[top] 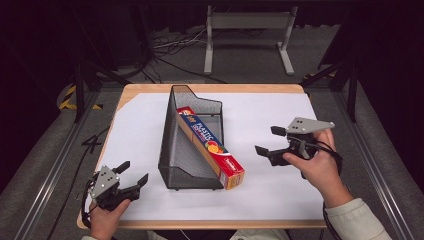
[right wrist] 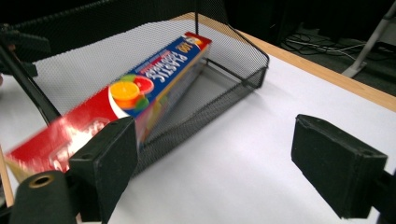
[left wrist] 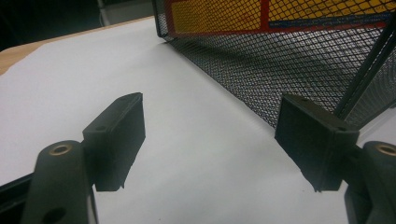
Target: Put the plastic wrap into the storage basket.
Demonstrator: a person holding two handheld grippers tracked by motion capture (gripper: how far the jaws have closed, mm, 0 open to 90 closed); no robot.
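Ahead of the right gripper point(top: 270, 142), to its left across a stretch of white sheet, the plastic wrap box point(top: 211, 147) lies slanted inside the black mesh tray point(top: 172, 150). Its far end rests deep in the tray; its near, red end projects over the tray's low front edge, toward the person.

Handling, as a judgement: the box is a long, thin cardboard carton, probably light, stiff along its length but liable to crush if pinched hard across its flat faces. The printed surface looks smooth and may slip. The best hold is likely the projecting red end, taken across the narrow sides, where the mesh does not obstruct the jaws.

Right gripper: jaws spread wide, holding nothing, touching nothing; in the right gripper view the box point(right wrist: 140, 93) sits just beyond the left jaw.

Left gripper point(top: 131, 176): jaws also wide apart and empty, hovering over the sheet, with the tray's mesh wall point(left wrist: 261, 65) close ahead on its right.
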